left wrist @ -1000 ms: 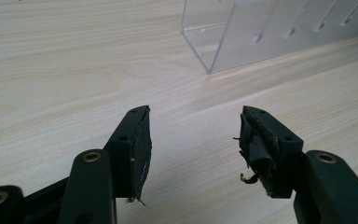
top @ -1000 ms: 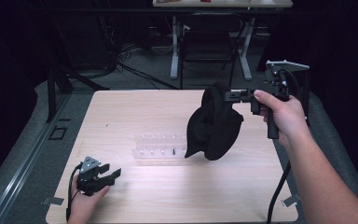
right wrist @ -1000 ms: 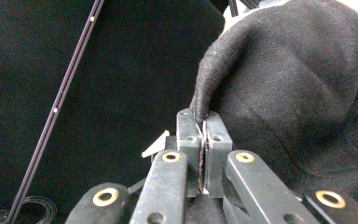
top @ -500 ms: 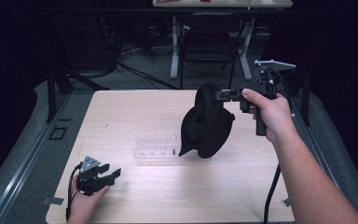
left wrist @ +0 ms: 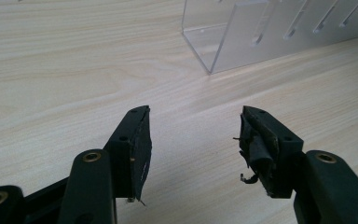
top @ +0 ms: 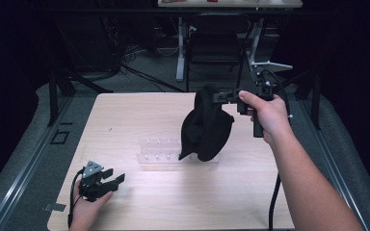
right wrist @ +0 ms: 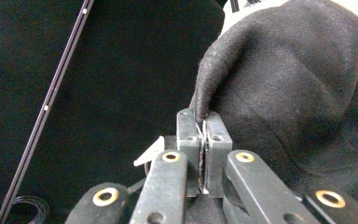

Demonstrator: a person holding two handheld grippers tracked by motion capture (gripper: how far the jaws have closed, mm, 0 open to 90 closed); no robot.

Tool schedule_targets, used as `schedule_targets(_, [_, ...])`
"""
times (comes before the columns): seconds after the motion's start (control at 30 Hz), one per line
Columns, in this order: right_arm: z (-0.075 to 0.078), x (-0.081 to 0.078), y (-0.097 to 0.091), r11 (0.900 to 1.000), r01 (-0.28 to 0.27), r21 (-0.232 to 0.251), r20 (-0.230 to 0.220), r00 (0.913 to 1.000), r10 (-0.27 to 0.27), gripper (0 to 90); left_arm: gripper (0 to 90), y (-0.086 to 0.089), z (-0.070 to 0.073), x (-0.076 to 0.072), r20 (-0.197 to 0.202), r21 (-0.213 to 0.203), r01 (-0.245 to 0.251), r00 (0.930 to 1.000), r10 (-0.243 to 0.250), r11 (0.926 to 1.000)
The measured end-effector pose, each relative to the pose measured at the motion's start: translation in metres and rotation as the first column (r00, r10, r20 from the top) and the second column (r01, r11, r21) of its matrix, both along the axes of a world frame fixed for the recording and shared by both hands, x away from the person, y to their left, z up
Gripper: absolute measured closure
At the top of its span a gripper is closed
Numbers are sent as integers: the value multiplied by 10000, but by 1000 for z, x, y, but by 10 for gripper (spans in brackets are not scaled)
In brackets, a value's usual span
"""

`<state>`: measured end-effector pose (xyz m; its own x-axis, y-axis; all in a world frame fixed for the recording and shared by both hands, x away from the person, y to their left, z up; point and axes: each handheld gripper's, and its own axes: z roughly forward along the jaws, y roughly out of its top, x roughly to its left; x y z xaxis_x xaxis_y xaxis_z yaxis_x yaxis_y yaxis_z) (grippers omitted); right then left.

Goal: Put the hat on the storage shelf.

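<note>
Black cloth is hanging in the air above the middle of the table, pinched at its top edge by the right gripper. In the right gripper view the jaws are pressing together on a thin fold of the cloth, with the rest bulging out to the right of them. The cloth's lower end is dangling over the right part of a clear rack lying on the table; whether it is touching the rack cannot be told. The right hand is holding its gripper level, jaws pointing left. The left gripper is sitting at the near left corner of the table, jaws standing apart with nothing between them, facing the rack's corner.
</note>
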<state>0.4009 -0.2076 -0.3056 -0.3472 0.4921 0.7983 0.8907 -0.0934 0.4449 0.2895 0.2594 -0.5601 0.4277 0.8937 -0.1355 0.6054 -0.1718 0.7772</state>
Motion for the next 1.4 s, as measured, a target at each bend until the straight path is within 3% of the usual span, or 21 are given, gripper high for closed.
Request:
schedule_targets(0.33, [-4,7,9,10000,27,-74,2,10000,-27,884,437,1,1,0,16,-24,1,10000,-1,10000])
schedule_targets(0.83, [-17,17,7,9995,306,8,-64,9995,-306,884,437,-1,0,1,18,11,27,10000,-27,10000])
schedule_targets(1.27, [-21,16,28,9987,-350,360,-1,9994,351,882,449,-7,3,-1,236,143,219,9995,-222,9997])
schedule_targets(1.4, [-22,15,34,9982,-402,448,35,9992,401,882,458,-10,6,-3,353,-2,339,9988,-338,9994])
